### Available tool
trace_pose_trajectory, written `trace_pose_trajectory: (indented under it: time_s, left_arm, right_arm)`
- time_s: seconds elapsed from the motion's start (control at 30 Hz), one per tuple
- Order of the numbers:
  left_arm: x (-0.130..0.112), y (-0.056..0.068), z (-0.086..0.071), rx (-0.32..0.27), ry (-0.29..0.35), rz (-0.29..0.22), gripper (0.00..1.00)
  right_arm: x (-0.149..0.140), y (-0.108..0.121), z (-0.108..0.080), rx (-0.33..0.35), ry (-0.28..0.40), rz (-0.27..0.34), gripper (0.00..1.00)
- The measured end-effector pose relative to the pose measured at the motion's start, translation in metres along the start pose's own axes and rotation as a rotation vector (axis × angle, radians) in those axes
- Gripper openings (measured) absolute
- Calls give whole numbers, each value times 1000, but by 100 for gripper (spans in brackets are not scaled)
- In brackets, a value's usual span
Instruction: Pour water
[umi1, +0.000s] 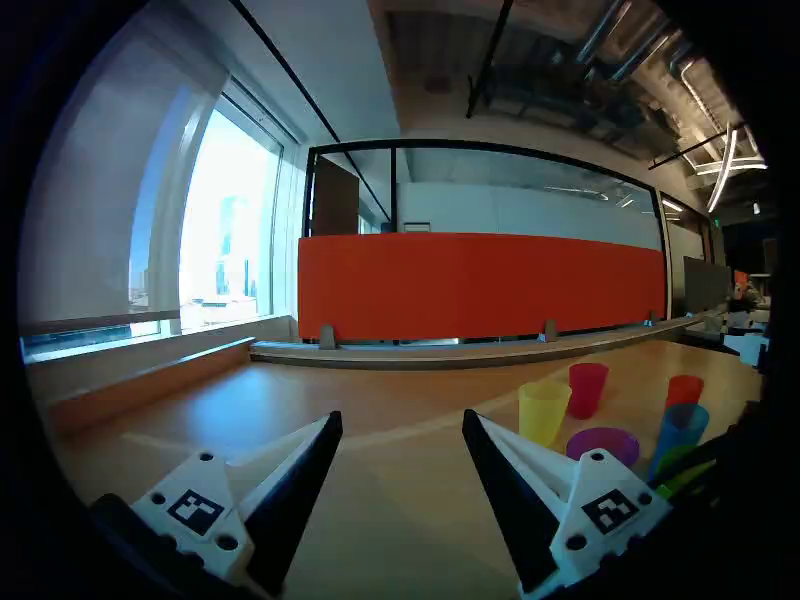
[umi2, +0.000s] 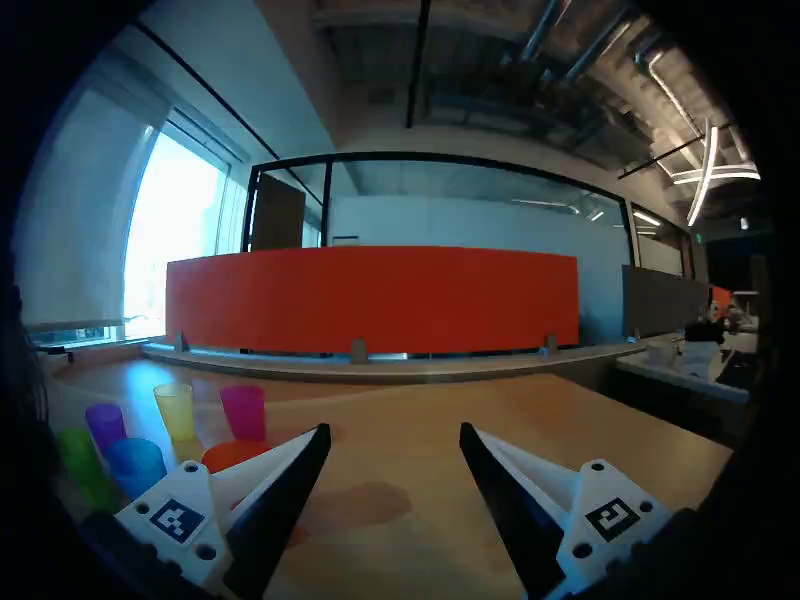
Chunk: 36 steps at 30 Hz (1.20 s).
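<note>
Left claw and right claw are spread wide, holding nothing. Bright see-through cups stand upright, lower right, on the table.

In the left gripper view, the near side of the purple cup is hidden behind a finger of the left gripper, and the green cup is a mere sliver at the dark edge, below the blue cup. In the right gripper view, the orange cup shows its rim alone above a finger of the right gripper. Both grippers are cut off at the bottom edge. Whether any cup holds water cannot be told. The clutter on the far desk at right is too small to name.
</note>
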<state>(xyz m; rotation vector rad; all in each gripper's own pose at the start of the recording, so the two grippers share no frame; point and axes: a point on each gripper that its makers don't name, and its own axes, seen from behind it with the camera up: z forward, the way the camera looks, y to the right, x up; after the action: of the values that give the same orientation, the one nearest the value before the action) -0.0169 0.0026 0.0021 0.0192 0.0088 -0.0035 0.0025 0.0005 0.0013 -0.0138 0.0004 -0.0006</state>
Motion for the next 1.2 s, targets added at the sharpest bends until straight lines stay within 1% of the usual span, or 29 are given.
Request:
trace_pose_trajectory:
  time_s: [1.2]
  left_arm:
    - [1, 0, 0, 0, 0, 0, 89]
  right_arm:
    - [-1, 0, -2, 6, -1, 0, 100]
